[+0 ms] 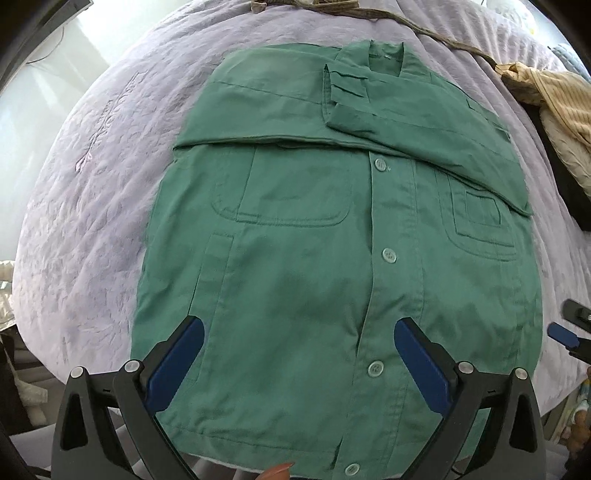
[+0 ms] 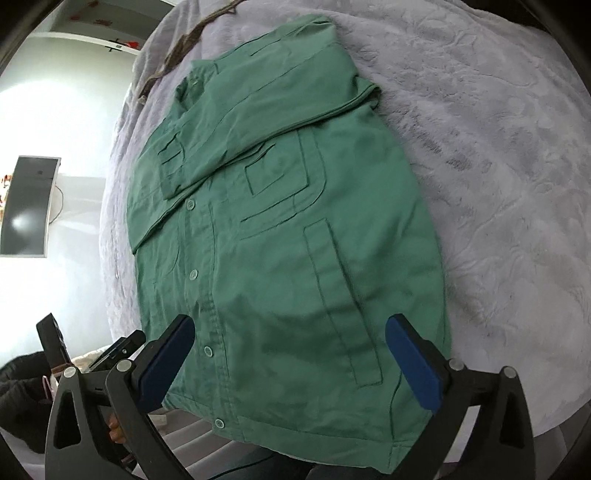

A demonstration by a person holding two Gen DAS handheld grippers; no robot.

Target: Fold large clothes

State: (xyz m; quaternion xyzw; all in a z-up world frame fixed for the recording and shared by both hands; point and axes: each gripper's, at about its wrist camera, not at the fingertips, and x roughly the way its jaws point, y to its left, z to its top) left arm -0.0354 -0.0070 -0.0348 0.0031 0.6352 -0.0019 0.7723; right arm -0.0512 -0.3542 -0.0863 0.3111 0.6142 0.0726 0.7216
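A green button-up shirt (image 1: 303,266) lies front up on a lilac bed cover (image 1: 92,192), collar at the far end, hem near me. Both sleeves are folded in across the chest; one cuff (image 1: 343,96) rests near the collar. My left gripper (image 1: 299,332) is open and empty, hovering over the lower front of the shirt by the button placket. My right gripper (image 2: 290,332) is open and empty over the shirt (image 2: 280,229) near its hem, right of the buttons. The right gripper's tip also shows at the right edge of the left wrist view (image 1: 569,328).
The lilac cover (image 2: 498,166) spreads wide to the right of the shirt. A yellow striped garment (image 1: 561,107) lies at the far right. A brown cord (image 1: 436,33) runs along the far edge. A monitor (image 2: 27,206) hangs on the wall at left.
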